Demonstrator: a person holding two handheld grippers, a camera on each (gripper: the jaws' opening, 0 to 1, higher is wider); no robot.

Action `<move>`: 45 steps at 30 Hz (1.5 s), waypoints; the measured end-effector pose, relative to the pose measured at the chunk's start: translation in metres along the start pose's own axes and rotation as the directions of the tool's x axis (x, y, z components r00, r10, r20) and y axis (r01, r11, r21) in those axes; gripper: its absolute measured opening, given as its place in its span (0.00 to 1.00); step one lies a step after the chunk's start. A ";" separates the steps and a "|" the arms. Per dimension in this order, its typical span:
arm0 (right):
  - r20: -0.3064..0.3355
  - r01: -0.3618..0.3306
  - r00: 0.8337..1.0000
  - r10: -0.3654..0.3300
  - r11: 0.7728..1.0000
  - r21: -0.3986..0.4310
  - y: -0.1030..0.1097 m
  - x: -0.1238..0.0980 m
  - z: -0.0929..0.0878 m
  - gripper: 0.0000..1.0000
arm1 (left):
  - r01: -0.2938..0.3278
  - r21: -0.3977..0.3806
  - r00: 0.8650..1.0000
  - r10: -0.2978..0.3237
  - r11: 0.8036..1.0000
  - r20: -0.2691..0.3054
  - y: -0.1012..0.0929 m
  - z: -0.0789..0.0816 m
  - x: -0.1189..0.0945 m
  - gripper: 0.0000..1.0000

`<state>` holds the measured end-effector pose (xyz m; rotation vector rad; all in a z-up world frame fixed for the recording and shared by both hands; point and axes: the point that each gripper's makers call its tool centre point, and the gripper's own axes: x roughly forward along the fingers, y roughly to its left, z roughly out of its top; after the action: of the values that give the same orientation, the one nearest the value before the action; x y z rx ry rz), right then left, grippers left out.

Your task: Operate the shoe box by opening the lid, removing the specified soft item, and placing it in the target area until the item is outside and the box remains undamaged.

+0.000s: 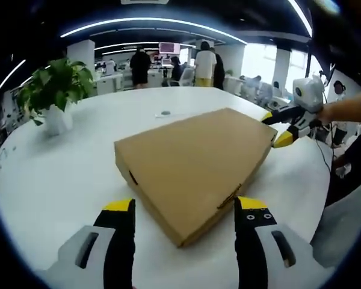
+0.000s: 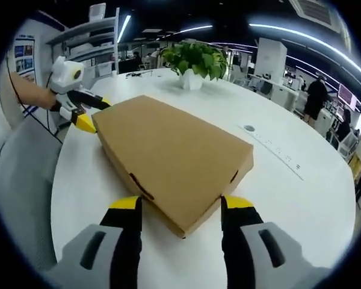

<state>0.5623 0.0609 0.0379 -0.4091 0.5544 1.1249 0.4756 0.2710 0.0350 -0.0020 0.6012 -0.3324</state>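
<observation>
Right now the flat brown cardboard shoe box is lying closed on the round white table, its lid sitting flush all round, and the two grippers are facing it from opposite ends. In the left gripper view, the left gripper is standing with its black, yellow-tipped jaws spread apart on either side of the box's near corner, clamping nothing. The right gripper is showing at the far corner in that same view, held by a person's hand, its yellow tips close against the box's edge (whether they are actually touching the cardboard is too fine to tell). In the right gripper view, the right gripper is likewise holding its jaws wide either side of the corner nearest it, empty, while the left gripper is sitting at the opposite corner.

The step in hand looks like opening the lid, and it is not yet begun; the soft item is presumably inside, hidden. To do it well, one gripper should be steadying the base while the other is catching only the lid's lip, lifting gently and evenly so the cardboard is not creasing or tearing. A small dark notch on the side wall may be marking where the lid flap tucks in, a sensible place to start. The potted green plant in its white pot is standing well apart, clear of any swing.
</observation>
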 end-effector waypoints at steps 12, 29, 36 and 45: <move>0.016 0.005 1.000 -0.005 0.999 0.044 0.002 0.001 -0.002 0.47 | 0.002 0.023 1.000 -0.002 1.000 0.003 -0.002 0.001 0.001 0.61; 0.010 0.044 0.999 -0.044 0.997 0.071 0.013 0.002 0.000 0.45 | 0.030 0.045 0.999 -0.030 0.999 -0.013 0.006 -0.001 -0.003 0.59; 0.011 0.059 0.998 -0.060 0.995 0.083 0.022 0.003 0.001 0.45 | 0.053 0.059 0.998 -0.052 0.997 -0.021 0.011 -0.003 -0.006 0.59; 0.009 0.091 0.996 -0.093 0.990 0.108 0.037 0.004 0.003 0.45 | 0.090 0.083 0.995 -0.087 0.992 -0.040 0.020 -0.006 -0.012 0.59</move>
<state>0.5298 0.0793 0.0366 -0.3300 0.5753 1.0042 0.4693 0.2941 0.0348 0.0594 0.6240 -0.4449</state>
